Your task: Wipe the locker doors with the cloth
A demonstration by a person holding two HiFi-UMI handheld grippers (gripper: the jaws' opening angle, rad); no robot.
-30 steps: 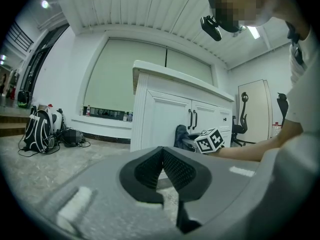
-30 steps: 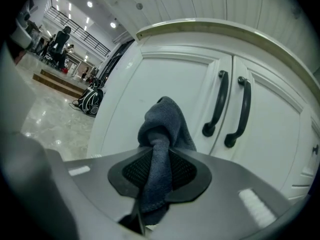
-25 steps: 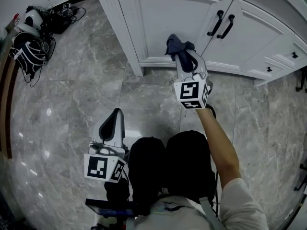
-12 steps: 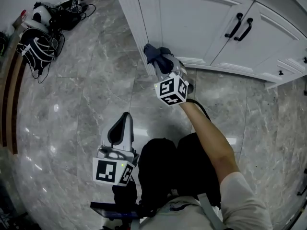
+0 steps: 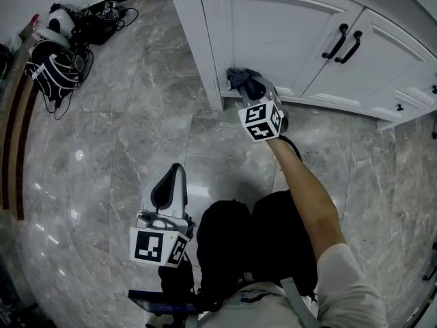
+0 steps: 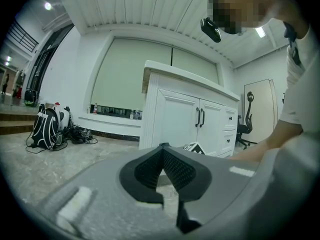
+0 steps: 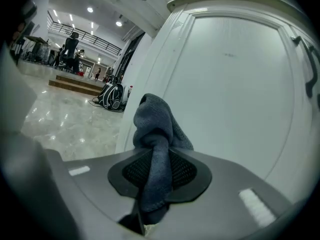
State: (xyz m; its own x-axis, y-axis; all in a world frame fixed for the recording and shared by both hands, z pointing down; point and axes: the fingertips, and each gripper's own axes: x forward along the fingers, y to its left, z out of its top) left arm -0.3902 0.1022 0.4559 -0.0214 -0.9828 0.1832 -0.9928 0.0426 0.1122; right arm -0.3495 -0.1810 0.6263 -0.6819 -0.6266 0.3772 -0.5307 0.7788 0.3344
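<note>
The white locker doors (image 5: 280,33) fill the top of the head view, each with a black handle (image 5: 339,41). My right gripper (image 5: 244,86) is shut on a dark blue-grey cloth (image 5: 237,78). The cloth is at the lower left corner of the left door, beside the corner post. In the right gripper view the cloth (image 7: 157,129) bunches out past the jaws of the right gripper (image 7: 159,169), close to the door panel (image 7: 235,84). My left gripper (image 5: 175,175) hangs low over the floor by the person's knees. The left gripper (image 6: 162,149) is shut, with nothing in it.
A backpack and bags (image 5: 51,67) lie on the marble floor at the far left, next to a wooden step (image 5: 10,149). Small drawers (image 5: 410,94) sit right of the doors. An office chair (image 6: 248,119) stands beyond the cabinet. The person's knees (image 5: 252,244) are below.
The right gripper has carried the cloth down and to the left over the left door, to its lower left corner. The left gripper has hardly moved.
</note>
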